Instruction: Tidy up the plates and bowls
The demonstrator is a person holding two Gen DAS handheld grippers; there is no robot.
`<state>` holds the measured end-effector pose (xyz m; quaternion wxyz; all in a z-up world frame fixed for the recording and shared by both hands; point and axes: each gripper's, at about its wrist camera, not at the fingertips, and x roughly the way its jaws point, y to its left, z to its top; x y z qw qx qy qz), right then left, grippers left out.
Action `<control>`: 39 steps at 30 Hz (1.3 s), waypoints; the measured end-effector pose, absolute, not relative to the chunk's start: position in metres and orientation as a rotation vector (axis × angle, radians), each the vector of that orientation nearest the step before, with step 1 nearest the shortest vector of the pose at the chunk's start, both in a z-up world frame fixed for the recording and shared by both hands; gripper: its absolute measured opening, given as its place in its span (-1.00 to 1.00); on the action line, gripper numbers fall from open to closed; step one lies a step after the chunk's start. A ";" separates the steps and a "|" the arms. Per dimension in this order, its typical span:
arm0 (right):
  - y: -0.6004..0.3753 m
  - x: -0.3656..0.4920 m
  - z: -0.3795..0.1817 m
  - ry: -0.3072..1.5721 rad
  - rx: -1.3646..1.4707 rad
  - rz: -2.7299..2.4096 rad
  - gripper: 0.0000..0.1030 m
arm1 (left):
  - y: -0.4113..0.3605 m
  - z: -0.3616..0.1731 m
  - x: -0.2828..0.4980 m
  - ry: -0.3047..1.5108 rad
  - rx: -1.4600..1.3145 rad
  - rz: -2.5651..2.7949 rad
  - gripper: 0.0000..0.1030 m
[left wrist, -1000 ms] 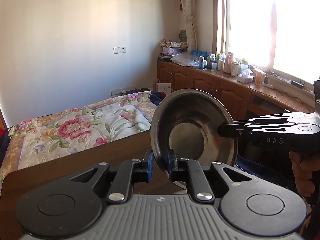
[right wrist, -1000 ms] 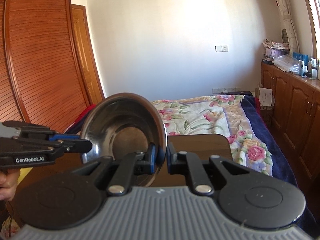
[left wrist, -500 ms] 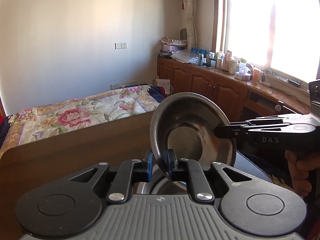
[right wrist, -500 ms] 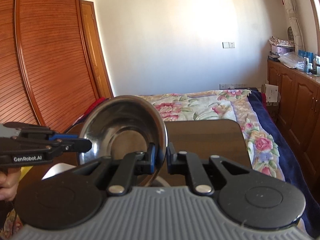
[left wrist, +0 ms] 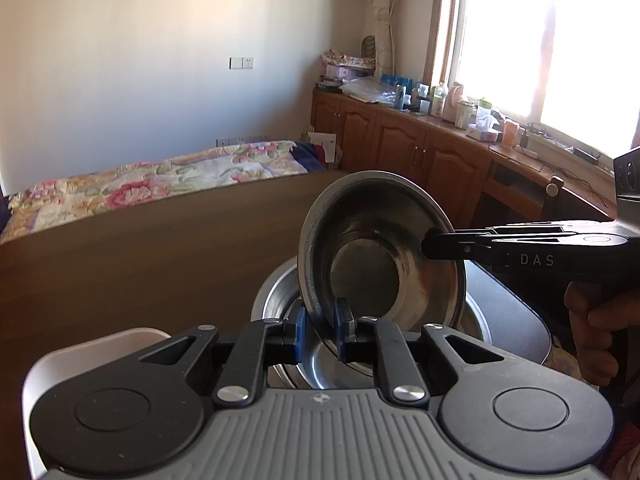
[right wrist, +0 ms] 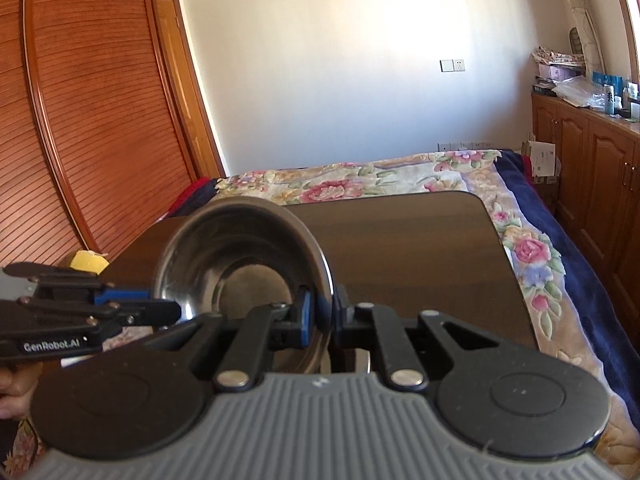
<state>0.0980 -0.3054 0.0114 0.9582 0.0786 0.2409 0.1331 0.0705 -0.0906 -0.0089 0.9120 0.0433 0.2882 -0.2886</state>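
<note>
Both grippers hold one steel bowl (left wrist: 372,256) by opposite sides of its rim, tilted on edge. My left gripper (left wrist: 319,330) is shut on the near rim. The right gripper (left wrist: 430,243) grips the far rim from the right. In the right wrist view the same bowl (right wrist: 236,256) sits between my right gripper's (right wrist: 320,312) jaws, with the left gripper (right wrist: 168,310) clamped on its left rim. Below the held bowl a larger steel bowl (left wrist: 276,292) rests on the dark wooden table (left wrist: 140,264).
A white dish (left wrist: 100,350) lies at the table's near left. A yellow object (right wrist: 90,262) sits at the table's left edge. A floral bed (right wrist: 400,176) lies beyond the table, wooden cabinets (left wrist: 420,152) along the right wall, a wardrobe (right wrist: 88,120) at the left.
Both grippers have lowered the steel bowl toward the table. The larger bowl and the white dish have come into view beneath it.
</note>
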 end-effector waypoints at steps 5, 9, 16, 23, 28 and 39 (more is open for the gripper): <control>-0.304 0.097 0.003 0.500 0.176 0.273 -0.74 | -0.090 -0.014 0.069 0.608 0.085 -0.587 -0.69; -0.302 0.098 -0.002 0.515 0.178 0.274 -0.74 | -0.092 -0.018 0.069 0.616 0.096 -0.578 -0.69; -0.295 0.096 -0.006 0.514 0.135 0.265 -0.74 | -0.094 -0.026 0.070 0.618 0.117 -0.554 -0.68; -0.288 0.094 -0.011 0.509 0.079 0.250 -0.74 | -0.098 -0.027 0.070 0.615 0.128 -0.543 -0.66; -0.286 0.095 -0.011 0.511 0.057 0.242 -0.73 | -0.099 -0.029 0.069 0.615 0.117 -0.542 -0.66; -0.282 0.095 -0.010 0.499 0.007 0.230 -0.71 | -0.089 -0.028 0.066 0.590 0.090 -0.535 -0.66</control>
